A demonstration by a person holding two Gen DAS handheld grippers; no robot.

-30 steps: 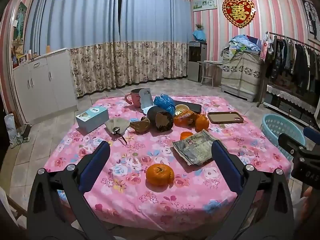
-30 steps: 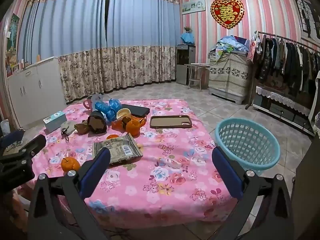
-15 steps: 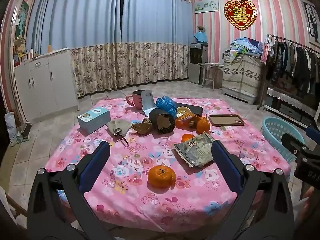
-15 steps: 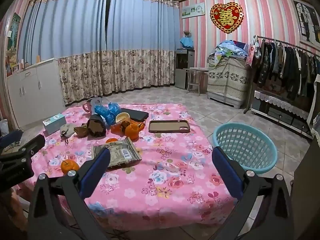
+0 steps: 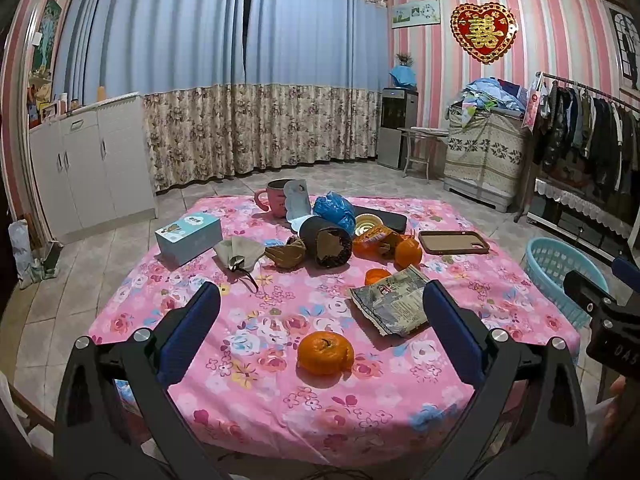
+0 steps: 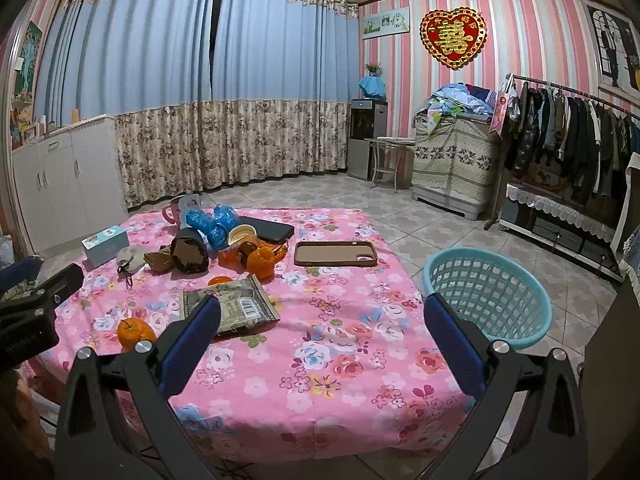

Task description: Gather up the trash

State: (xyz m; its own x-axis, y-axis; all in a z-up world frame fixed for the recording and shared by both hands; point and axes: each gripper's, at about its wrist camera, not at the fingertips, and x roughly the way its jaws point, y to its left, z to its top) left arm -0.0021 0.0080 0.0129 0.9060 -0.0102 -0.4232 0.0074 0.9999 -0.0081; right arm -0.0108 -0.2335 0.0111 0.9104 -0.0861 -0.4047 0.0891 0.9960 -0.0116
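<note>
Left wrist view: the left gripper (image 5: 320,320) hangs over the near edge of the table (image 5: 400,412), jaws spread wide and empty. A whole orange (image 5: 325,352) sits just ahead, between the two fingers, and the flat wrapper (image 5: 390,307) lies beyond it toward the right finger, its long axis running from near right to far left. This view alone shows the wrapper's printed face clear of any finger, and the mask (image 5: 237,253) and box (image 5: 188,237) at close range; the basket (image 5: 558,268) shows only in part at the right, behind the other tool. Right wrist view: the right gripper (image 6: 320,322) is likewise wide open and holds nothing. Here the wrapper (image 6: 236,307) lies partly behind the left finger, barcode up, long axis roughly across the frame. Only this view shows the whole basket (image 6: 486,300), standing on the floor just beside the table's right edge, past the right finger, and the phone case (image 6: 335,254) in full. The heap of peel, bags and cups (image 6: 224,240) lies well beyond the fingers.
</note>
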